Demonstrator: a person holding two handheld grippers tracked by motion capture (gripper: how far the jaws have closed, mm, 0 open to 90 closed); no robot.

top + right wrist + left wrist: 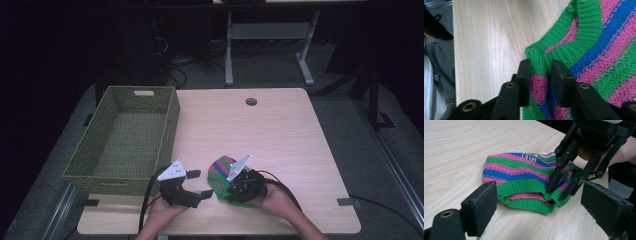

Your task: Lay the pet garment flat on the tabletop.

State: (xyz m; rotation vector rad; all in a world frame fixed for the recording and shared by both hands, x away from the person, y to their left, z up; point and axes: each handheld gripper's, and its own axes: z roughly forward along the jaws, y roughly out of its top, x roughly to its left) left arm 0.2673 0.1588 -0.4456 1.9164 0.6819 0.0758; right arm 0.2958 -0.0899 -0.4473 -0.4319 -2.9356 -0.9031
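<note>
Striped knitted hat (220,172): near worktop's (280,135) front edge; right gripper (541,75) pinching its green cuff; left gripper (536,207) spread wide, empty, just beside.

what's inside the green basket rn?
Nothing visible: the basket shows bare woven floor in the high view. Its near wall hides the strip of floor just behind it. The striped knit hat lies outside on the table, with the right gripper on its rim.

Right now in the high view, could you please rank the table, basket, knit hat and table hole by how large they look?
1. Table
2. Basket
3. Knit hat, partly covered by the right gripper
4. Table hole
</note>
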